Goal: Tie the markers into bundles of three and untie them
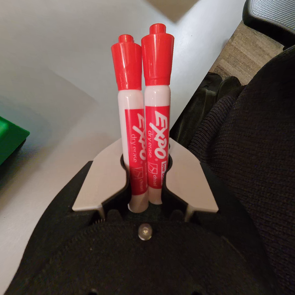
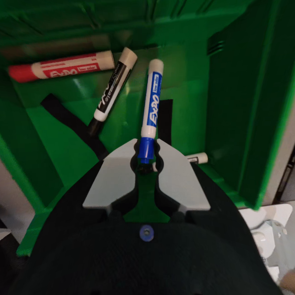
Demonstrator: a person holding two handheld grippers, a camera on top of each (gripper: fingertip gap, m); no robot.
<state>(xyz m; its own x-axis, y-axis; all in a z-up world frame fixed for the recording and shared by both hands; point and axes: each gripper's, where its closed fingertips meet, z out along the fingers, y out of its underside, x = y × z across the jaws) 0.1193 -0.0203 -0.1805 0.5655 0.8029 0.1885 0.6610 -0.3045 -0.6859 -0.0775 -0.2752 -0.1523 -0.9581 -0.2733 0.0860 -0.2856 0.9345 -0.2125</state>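
Left tongs (image 1: pixel 145 143) are clenched on two red markers, the near-left marker (image 1: pixel 127 111) and the near-right marker (image 1: pixel 157 103). They are held side by side, touching along their barrels, with caps pointing forward and away from the tongs. The barrels are gripped low, near the butt ends, so most of each length stands out ahead of the tips. A white table (image 1: pixel 47 63) is seen beyond, a green bin corner (image 1: pixel 11 137) to the left, and a dark knitted garment (image 1: pixel 255 143) close on the right. Right tongs (image 2: pixel 146 143) are closed on a blue marker (image 2: pixel 153 99), caught only by its cap at the very tips, with the white butt end pointing forward over the green bin (image 2: pixel 239 111). This hold is judged shallow, and some blur is noted. Ahead and to the left, inside the bin, a black marker (image 2: pixel 111 89) lies slanted and a third red marker (image 2: pixel 63 68) lies crosswise, its end just beside the black one's. Another marker end (image 2: pixel 198 158) shows just to the right of the tips.
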